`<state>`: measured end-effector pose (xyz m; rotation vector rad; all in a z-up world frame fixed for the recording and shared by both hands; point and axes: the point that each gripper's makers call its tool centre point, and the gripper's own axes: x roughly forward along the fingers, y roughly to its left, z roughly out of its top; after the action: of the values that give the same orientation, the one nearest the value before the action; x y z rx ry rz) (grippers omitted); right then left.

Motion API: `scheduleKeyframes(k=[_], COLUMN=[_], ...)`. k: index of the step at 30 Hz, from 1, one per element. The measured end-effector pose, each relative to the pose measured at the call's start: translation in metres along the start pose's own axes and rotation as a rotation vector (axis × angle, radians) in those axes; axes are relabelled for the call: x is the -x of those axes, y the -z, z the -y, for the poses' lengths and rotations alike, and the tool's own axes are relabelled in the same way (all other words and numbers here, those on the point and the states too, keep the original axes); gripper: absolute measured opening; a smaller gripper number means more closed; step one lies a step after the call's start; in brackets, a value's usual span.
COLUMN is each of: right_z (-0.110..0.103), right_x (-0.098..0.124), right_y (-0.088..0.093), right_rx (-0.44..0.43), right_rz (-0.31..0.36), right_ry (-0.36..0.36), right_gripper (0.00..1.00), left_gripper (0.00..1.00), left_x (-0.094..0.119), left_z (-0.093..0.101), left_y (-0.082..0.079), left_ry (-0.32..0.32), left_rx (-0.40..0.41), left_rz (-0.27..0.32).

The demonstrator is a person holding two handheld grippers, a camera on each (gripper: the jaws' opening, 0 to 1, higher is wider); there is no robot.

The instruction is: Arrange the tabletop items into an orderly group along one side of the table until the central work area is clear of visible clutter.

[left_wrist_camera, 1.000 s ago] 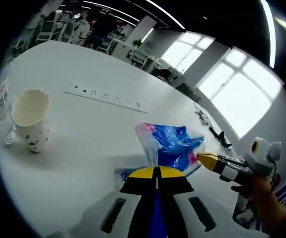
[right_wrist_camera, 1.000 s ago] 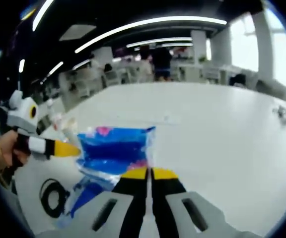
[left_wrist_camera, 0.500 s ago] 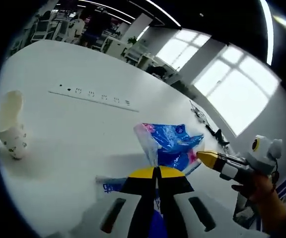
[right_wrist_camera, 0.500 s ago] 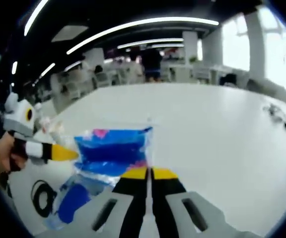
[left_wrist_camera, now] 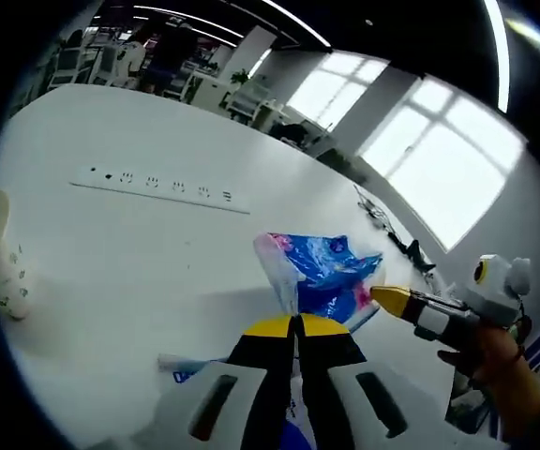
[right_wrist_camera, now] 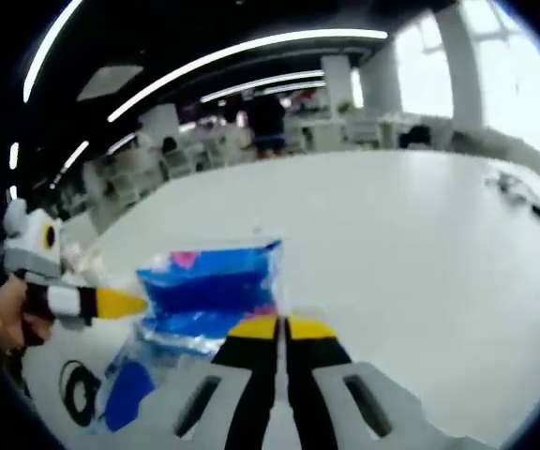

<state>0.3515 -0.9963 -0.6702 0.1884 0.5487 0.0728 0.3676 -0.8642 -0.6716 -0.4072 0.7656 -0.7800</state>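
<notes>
A blue plastic bag (left_wrist_camera: 322, 272) with pink print hangs above the white table (left_wrist_camera: 139, 253), stretched between both grippers. In the left gripper view my left gripper (left_wrist_camera: 295, 322) is shut on the bag's near corner. The right gripper (left_wrist_camera: 394, 301), held by a hand (left_wrist_camera: 495, 370), comes in from the right and meets the bag's far edge. In the right gripper view the right gripper (right_wrist_camera: 281, 326) is shut on the bag (right_wrist_camera: 209, 286), and the left gripper (right_wrist_camera: 120, 303) pinches its left edge.
A paper cup (left_wrist_camera: 3, 267) stands at the far left of the table. A white power strip (left_wrist_camera: 153, 183) lies further back. A flat packet with blue print (left_wrist_camera: 184, 366) lies under the left jaws. A black cable coil (right_wrist_camera: 78, 398) lies near the table edge.
Both views have shifted as the hands carry the bag along. The cup has slid to the left edge of the left gripper view. Both grips on the bag are unchanged.
</notes>
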Motion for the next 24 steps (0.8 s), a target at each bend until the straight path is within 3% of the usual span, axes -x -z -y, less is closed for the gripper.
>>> scheduleKeyframes(k=[13,24], right_z=[0.023,0.036], right_x=[-0.012,-0.023], right_y=[0.001,0.01], right_rx=[0.0,0.005], right_rz=[-0.027,-0.057], right_ry=[0.025,0.04], right_gripper=[0.0,0.0], left_gripper=[0.0,0.0], left_x=[-0.022,-0.042], left_z=[0.004,-0.001], left_y=[0.004,0.018], left_ry=[-0.005,-0.024], left_rx=[0.03,0.045], left_rz=[-0.014,-0.046])
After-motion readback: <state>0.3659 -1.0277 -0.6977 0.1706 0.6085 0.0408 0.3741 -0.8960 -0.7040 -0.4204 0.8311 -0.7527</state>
